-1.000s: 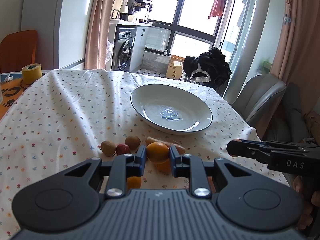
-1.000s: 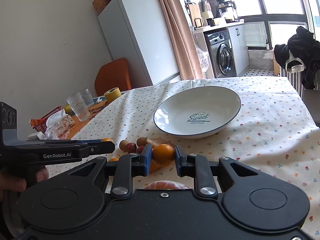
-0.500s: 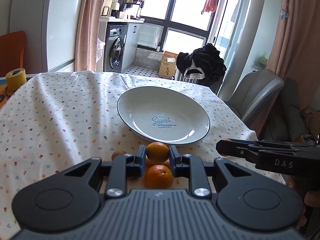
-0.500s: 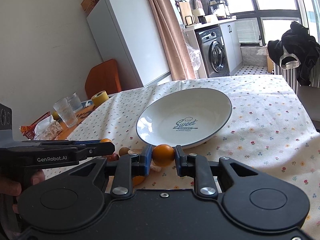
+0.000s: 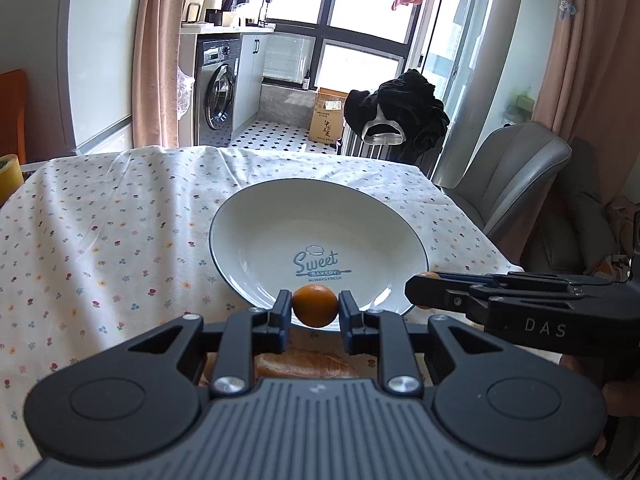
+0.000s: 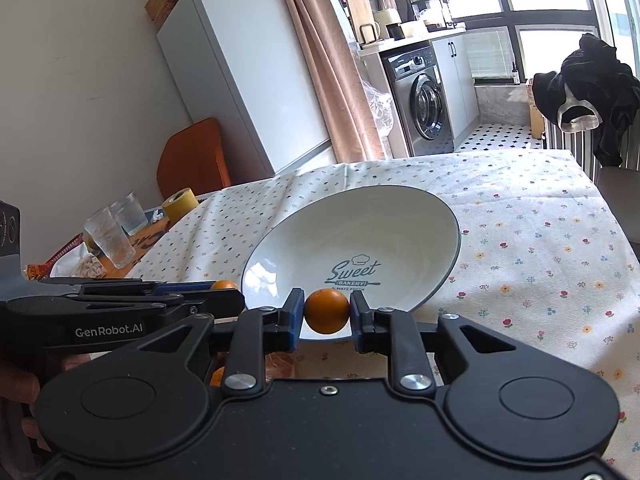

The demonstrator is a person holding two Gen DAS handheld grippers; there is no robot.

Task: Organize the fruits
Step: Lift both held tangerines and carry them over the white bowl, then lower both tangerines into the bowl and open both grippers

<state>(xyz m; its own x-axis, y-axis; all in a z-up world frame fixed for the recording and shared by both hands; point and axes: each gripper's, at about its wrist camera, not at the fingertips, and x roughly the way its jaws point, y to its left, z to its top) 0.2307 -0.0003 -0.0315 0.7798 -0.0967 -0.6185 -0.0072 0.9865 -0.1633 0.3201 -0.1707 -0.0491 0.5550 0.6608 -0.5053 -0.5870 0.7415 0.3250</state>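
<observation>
Two oranges are in transit, one per gripper. The left gripper (image 5: pixel 315 312) pinches a small orange (image 5: pixel 315 305) between its blue-padded fingers; the right gripper (image 6: pixel 327 317) pinches a second orange (image 6: pixel 326 311) likewise. Both fruits hang at the near rim of the white plate (image 5: pixel 248 216), at its 6 o'clock, low over the edge and not yet over the basin. The plate holds nothing.

Risks, as judged:
- Each orange is held at its widest line by narrow pads. A round, waxy skin may roll or squirt out if the grip slackens early, landing on the tablecloth (image 5: pixel 100 232) short of the rim.
- The two grippers sit close side by side; in the left wrist view the right one lies at 3 o'clock, nearly touching level. A simultaneous advance could knock the tools together and jar a fruit loose.
- A release from height onto the sloped glazed wall would likely send the orange rolling across and possibly out.
- A low approach could catch the rim and shove or tip the plate.

Surroundings: more fruit lies under the grippers at 6 o'clock, partly hidden, kind uncertain. Two drinking glasses (image 6: pixel 114 228) and a yellow tape roll (image 6: pixel 179 203) stand at 9 to 10 o'clock in the right wrist view, well apart from the path. Nothing blocks the way into the plate.
</observation>
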